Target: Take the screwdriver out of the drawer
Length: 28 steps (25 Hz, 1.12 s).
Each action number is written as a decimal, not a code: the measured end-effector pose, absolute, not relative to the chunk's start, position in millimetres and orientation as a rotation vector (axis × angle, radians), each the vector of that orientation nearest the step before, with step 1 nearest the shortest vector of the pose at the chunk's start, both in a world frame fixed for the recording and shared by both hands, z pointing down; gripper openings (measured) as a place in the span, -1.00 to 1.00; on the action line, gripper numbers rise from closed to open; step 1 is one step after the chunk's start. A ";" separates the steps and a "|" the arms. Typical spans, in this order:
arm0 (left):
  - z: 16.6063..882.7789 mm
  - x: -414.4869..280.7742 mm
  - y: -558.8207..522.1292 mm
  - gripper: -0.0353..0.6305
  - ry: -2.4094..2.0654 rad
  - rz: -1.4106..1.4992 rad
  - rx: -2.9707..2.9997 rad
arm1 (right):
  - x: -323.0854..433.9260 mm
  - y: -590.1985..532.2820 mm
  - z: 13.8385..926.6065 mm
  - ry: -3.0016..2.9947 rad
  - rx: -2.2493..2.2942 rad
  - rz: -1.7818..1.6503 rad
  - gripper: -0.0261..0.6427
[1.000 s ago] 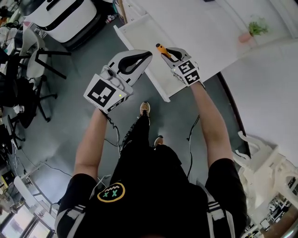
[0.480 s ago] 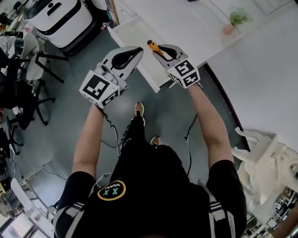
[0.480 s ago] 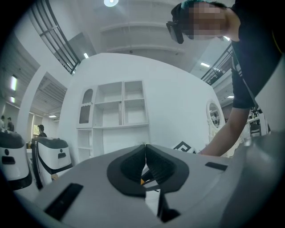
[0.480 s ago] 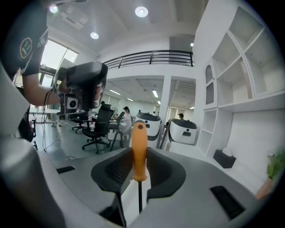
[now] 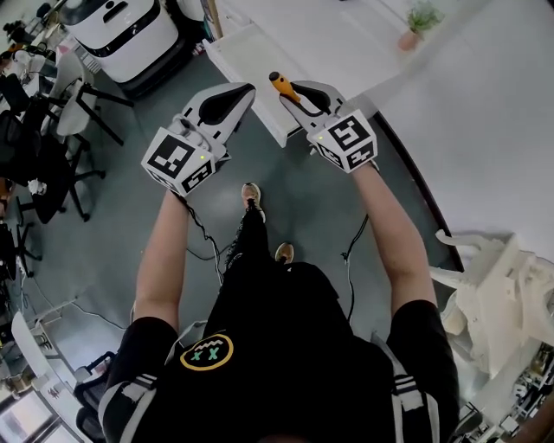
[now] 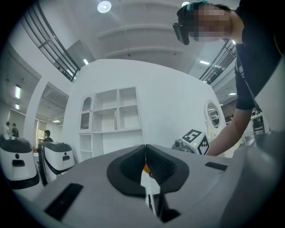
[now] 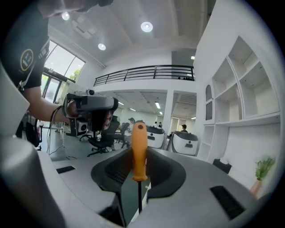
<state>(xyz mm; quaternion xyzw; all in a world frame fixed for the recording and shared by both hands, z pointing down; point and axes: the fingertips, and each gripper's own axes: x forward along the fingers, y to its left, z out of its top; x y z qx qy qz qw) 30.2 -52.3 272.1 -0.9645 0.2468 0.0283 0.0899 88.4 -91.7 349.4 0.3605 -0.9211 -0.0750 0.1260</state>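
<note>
Desk [image 5: 346, 39], white, occupying the top of the head view. A small potted plant [image 5: 421, 19] stands towards its far right corner.

Drawer [image 5: 251, 59], white, pulled out from the desk's near edge towards the person. The part that shows appears bare, though both grippers cover its front end.

Left gripper [image 5: 242, 93], held out level over the drawer's left front corner. Its jaws are pressed together with nothing between them. An orange sliver shows through their gap in the left gripper view and is probably the tool in the other hand.

Right gripper [image 5: 293, 93], held out beside the left one, near the drawer's front edge. Its jaws are nearly together, pinching the screwdriver's handle.

Screwdriver [image 7: 139, 151], with an orange handle and a thin dark shaft. The pads clamp the lower part of the handle, whose rounded end stands out beyond the fingertips. The shaft runs back between the jaws.

Step in hand, as judged: lift-out looks complete, the tool appearing clear of the drawer.

Next move, as judged: carry it away from the drawer to a resting place with the grip kept firm, as the slim round handle could swivel between the pads.
</note>
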 end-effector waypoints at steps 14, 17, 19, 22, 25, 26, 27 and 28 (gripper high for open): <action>255.6 28.7 28.7 -0.83 0.710 0.075 -2.868 | 83.6 15.0 295.5 -2.782 1.080 -0.277 -0.56; 252.2 23.6 32.3 -0.83 0.699 0.091 -2.872 | 77.2 25.1 283.5 -2.802 1.085 -0.287 -0.56; 251.5 21.4 34.5 -0.83 0.679 0.090 -2.874 | 73.6 31.9 275.6 -2.814 1.093 -0.300 -0.56; 249.0 13.9 36.1 -0.83 0.662 0.100 -2.885 | 63.5 40.5 263.2 -2.831 1.088 -0.326 -0.56; 246.3 5.2 39.4 -0.83 0.647 0.111 -2.891 | 52.9 49.2 255.4 -2.833 1.086 -0.344 -0.56; 245.0 2.7 40.3 -0.83 0.644 0.112 -2.887 | 50.9 51.7 253.5 -2.834 1.092 -0.344 -0.56; 243.5 0.6 40.9 -0.83 0.639 0.114 -2.886 | 49.3 53.7 251.7 -2.836 1.098 -0.342 -0.56; 242.1 -1.3 41.5 -0.83 0.630 0.117 -2.889 | 47.3 55.5 249.9 -2.839 1.099 -0.340 -0.56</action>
